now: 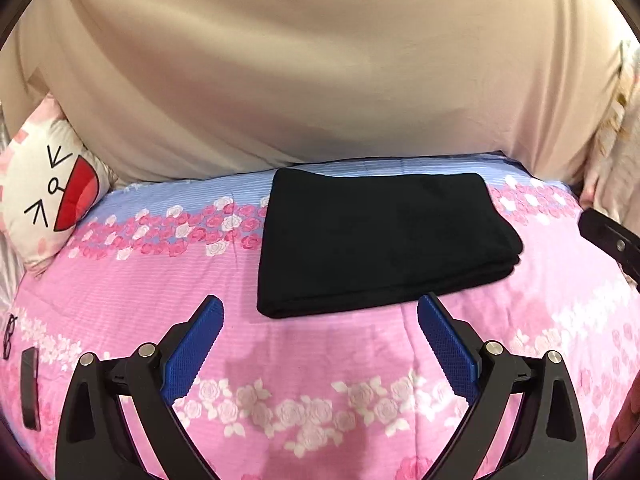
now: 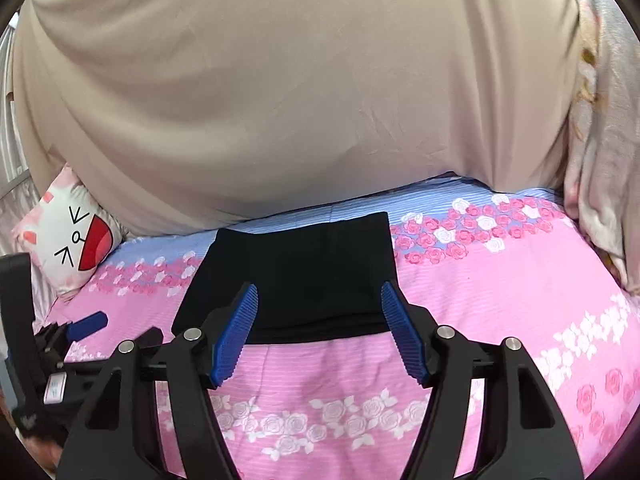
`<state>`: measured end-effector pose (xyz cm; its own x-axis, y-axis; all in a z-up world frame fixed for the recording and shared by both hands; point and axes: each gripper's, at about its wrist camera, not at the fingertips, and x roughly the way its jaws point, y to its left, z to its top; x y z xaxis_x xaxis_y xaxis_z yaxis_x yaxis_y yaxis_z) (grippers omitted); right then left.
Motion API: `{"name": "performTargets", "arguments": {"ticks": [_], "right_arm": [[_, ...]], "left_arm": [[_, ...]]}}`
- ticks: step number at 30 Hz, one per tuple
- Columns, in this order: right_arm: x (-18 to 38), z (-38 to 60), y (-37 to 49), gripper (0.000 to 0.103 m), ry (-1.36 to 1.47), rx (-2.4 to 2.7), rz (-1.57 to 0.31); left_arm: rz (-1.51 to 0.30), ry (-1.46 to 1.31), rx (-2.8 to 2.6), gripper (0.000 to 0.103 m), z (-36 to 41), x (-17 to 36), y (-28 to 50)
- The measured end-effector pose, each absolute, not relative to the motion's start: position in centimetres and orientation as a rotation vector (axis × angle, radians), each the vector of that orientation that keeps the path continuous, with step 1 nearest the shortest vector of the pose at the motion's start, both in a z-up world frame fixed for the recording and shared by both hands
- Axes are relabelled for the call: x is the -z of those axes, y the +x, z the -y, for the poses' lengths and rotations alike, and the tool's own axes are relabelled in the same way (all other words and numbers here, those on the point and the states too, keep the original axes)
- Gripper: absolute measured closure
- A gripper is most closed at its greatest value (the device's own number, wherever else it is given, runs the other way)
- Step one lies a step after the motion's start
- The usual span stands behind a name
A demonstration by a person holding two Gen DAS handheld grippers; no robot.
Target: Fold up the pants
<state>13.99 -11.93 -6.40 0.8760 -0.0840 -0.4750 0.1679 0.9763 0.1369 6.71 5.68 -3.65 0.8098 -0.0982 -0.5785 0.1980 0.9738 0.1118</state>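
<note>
The left gripper (image 1: pixel 320 312) and right gripper (image 2: pixel 319 300) hover over a pink floral bed (image 1: pixel 312 360), jaws apart and holding nothing. Just beyond them, black pants (image 1: pixel 376 240) lie folded into a flat rectangle. Farther back sit a cartoon-face pillow (image 1: pixel 48 200) and a beige sheet (image 1: pixel 320 80).

Surface: bed (image 1: pixel 320 360) with pink and blue rose-print cover.
Centre of frame: folded black pants (image 1: pixel 376 236), lying flat on the cover.
Left edge: cartoon-face pillow (image 1: pixel 52 196).
Lower left: eyeglasses (image 1: pixel 10 336) and a small dark object (image 1: pixel 30 388), unidentifiable.
</note>
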Motion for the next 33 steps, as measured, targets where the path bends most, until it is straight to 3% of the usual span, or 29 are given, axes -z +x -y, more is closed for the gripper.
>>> {"name": "performTargets", "arguments": {"ticks": [11, 33], "right_arm": [[3.9, 10.2, 9.0, 0.040, 0.143, 0.191, -0.459], [4.2, 9.1, 8.6, 0.039, 0.115, 0.176, -0.492]], "left_arm": [[-0.610, 0.164, 0.185, 0.007, -6.0, 3.4, 4.5], [-0.624, 0.156, 0.153, 0.007, -7.3, 4.0, 3.7]]}}
